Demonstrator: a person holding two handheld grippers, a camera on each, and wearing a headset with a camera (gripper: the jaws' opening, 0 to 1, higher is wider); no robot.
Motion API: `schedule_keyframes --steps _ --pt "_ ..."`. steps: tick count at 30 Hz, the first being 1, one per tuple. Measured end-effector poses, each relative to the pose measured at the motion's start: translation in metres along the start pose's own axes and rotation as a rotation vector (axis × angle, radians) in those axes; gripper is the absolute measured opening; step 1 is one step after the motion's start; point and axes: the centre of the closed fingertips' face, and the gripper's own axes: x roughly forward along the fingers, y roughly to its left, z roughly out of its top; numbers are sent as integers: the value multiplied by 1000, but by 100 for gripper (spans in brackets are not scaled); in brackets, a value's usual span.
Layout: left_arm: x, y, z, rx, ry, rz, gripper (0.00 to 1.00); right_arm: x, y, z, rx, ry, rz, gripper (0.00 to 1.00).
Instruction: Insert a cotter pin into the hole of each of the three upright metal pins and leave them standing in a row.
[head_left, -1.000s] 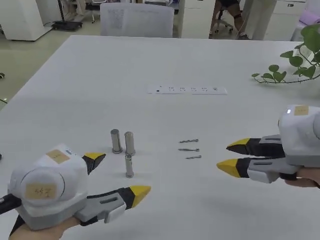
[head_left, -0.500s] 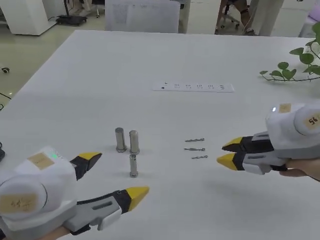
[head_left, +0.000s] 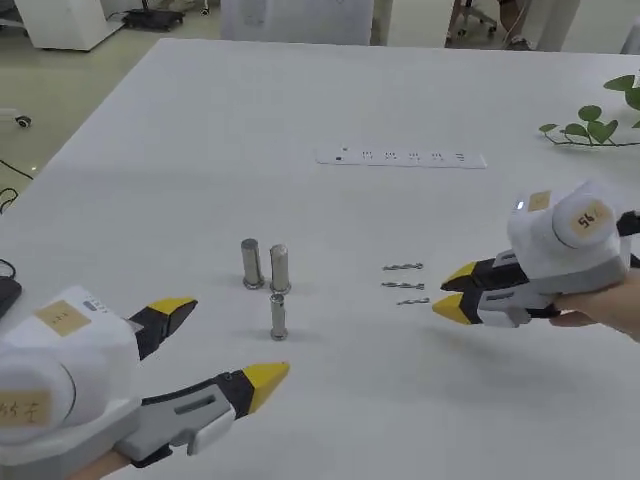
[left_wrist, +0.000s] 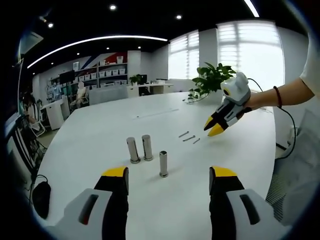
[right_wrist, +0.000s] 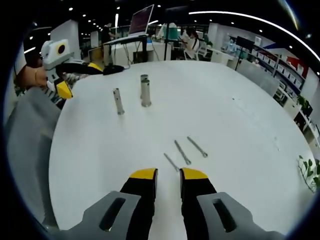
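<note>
Nothing's been ticked off yet, as far as can be judged. The left tool (head_left: 232, 338) is held low over the near side of the desk (head_left: 300, 90), jaws spread wide with nothing between them. The right tool (head_left: 441, 297) is pointed at the loose parts, its jaws nearly pressed together with a slim gap and nothing pinched.

The three metal pins (head_left: 278, 316) are stood upright mid-desk, two side by side and the third just in front, so no row has been formed. Their cross holes can't really be made out at this size, but nothing is seen sticking through any. The three cotter pins (head_left: 402, 285) are laid flat just beside the right tool's tips, well apart from the metal pins. All three insertions plus the lining-up are left.

An open-plan office with windows (left_wrist: 240, 47) and shelves (left_wrist: 107, 72) is seen behind. The desk is white and broad. A plant (head_left: 595, 125) is trailed over its far right side, and a white power strip (head_left: 402, 158) is laid across the far middle.
</note>
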Motion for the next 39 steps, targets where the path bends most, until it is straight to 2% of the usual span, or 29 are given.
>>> schedule_keyframes --steps 8,11,19,21,27,30,39 --pt "-3 3 -1 0 0 19 63 13 -4 -7 -65 69 16 18" --pt "-3 2 -3 5 2 20 62 18 -7 -14 -103 116 26 18" --pt "-2 0 -5 29 18 10 61 25 -10 -13 -106 121 49 17" --pt "-2 -1 -4 12 6 3 61 26 -9 -11 -112 120 64 17" --pt "-1 -1 -8 23 23 3 62 30 -8 -11 -151 155 103 16" --pt "-1 1 -9 -3 15 3 61 32 -8 -11 -166 172 123 16" --pt "-3 11 -10 -28 11 26 60 32 -2 -12 -203 208 177 9"
